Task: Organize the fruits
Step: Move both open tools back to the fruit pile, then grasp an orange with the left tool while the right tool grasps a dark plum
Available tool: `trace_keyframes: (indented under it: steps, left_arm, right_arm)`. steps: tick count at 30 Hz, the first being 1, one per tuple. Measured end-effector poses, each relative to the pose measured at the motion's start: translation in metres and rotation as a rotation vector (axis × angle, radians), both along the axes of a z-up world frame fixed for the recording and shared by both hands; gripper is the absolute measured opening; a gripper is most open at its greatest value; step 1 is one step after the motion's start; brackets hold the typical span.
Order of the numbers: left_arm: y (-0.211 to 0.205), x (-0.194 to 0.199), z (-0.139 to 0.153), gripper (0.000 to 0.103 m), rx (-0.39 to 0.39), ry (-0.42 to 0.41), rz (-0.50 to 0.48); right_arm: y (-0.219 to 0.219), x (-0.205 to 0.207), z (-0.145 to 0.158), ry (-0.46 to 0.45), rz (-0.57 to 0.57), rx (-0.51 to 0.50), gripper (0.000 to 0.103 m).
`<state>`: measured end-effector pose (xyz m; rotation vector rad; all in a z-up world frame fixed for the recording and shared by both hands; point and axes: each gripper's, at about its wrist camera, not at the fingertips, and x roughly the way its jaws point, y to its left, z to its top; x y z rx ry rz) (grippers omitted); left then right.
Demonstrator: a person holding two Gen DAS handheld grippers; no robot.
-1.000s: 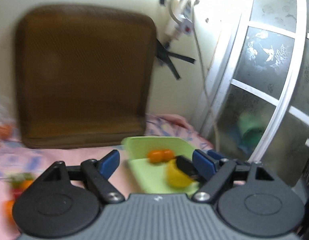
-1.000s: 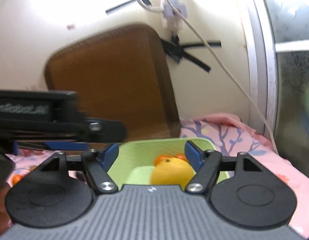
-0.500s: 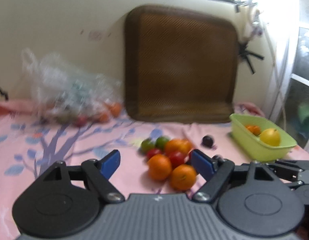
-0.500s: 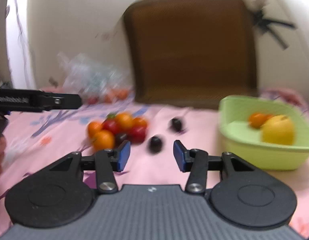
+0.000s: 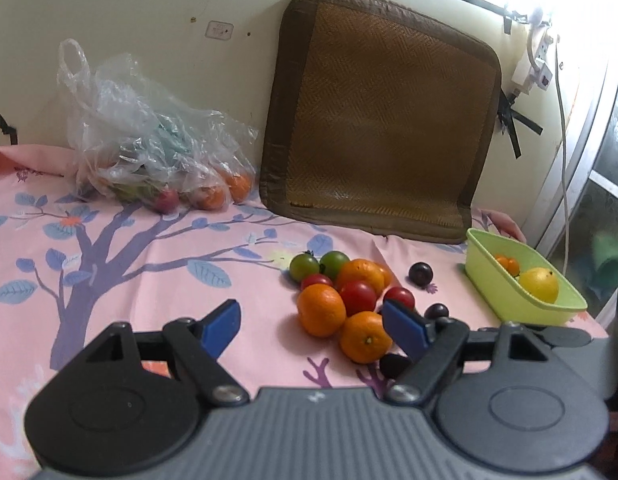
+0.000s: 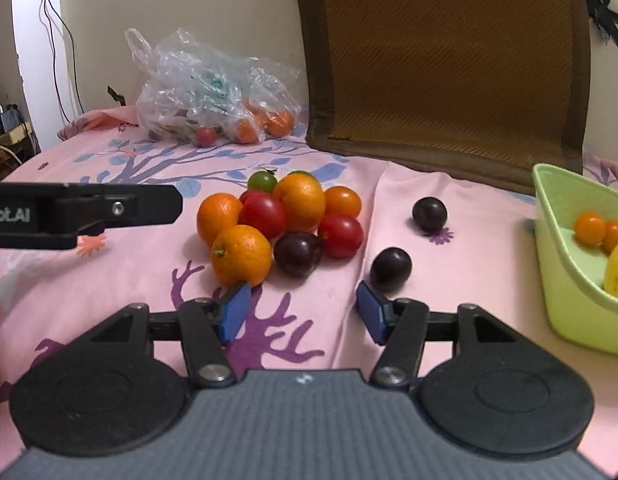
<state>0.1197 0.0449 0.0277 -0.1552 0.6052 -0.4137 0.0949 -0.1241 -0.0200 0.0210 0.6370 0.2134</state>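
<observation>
A pile of fruit lies on the pink tree-print cloth: oranges (image 6: 241, 254), red tomatoes (image 6: 263, 214), green tomatoes (image 5: 305, 266) and dark plums (image 6: 299, 252). Two more plums (image 6: 391, 268) lie loose to its right. A lime-green basket (image 5: 493, 280) at the right holds a lemon (image 5: 539, 284) and small oranges (image 6: 591, 228). My left gripper (image 5: 315, 322) is open and empty, just short of the pile. My right gripper (image 6: 305, 308) is empty too, its jaws opening, near the front orange and a loose plum. One finger (image 6: 149, 210) of the left gripper shows left of the pile.
A clear plastic bag (image 5: 149, 140) with more fruit sits at the back left by the wall. A brown woven cushion (image 5: 385, 120) leans on the wall behind the pile. A white power strip and cable (image 5: 537, 68) hang at the right, next to a window frame.
Both views have swung left from the green basket to the fruit pile. The lemon stays in the basket. The right jaws narrowed, then widened again.
</observation>
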Motion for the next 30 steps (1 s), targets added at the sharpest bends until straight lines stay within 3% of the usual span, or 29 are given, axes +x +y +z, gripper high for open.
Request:
trace_keyframes:
  steps: [2,4,6,9,13,17,22,24,27,30]
  left_arm:
    - [0.002,-0.001,0.001,0.08,-0.011,0.002,0.005]
    - [0.003,-0.002,0.002,0.08,-0.017,0.003,0.008]
    - [0.004,-0.002,0.003,0.08,-0.024,0.002,0.006]
    - [0.007,-0.004,0.004,0.08,-0.04,0.002,-0.002]
    - [0.009,-0.006,0.007,0.08,-0.063,0.003,-0.009]
    - [0.012,-0.008,0.009,0.08,-0.073,-0.006,-0.017]
    - [0.015,-0.004,0.007,0.08,-0.06,-0.004,-0.008]
    - [0.02,0.001,0.005,0.08,-0.063,0.014,0.022]
    - [0.033,0.012,0.0,0.08,-0.084,0.046,0.079]
    - [0.041,0.023,-0.007,0.072,-0.085,0.084,0.101]
  right_arm:
    - [0.002,-0.001,0.0,-0.009,-0.011,-0.007,0.055]
    - [0.006,-0.002,0.0,-0.015,-0.006,-0.02,0.034]
    - [0.012,-0.004,-0.001,-0.02,0.007,-0.045,0.026]
    - [0.025,-0.011,0.0,-0.048,0.046,-0.096,0.024]
    - [0.041,-0.019,0.0,-0.047,0.127,-0.12,0.024]
    - [0.038,-0.02,0.006,-0.071,0.095,-0.104,0.026]
    - [0.022,-0.008,0.009,-0.081,-0.008,-0.057,0.053]
    - [0.015,-0.003,0.007,-0.047,-0.017,0.0,0.054]
    - [0.022,-0.009,0.004,0.027,0.074,0.014,0.054]
    - [0.031,-0.028,0.005,-0.002,0.15,-0.052,0.053]
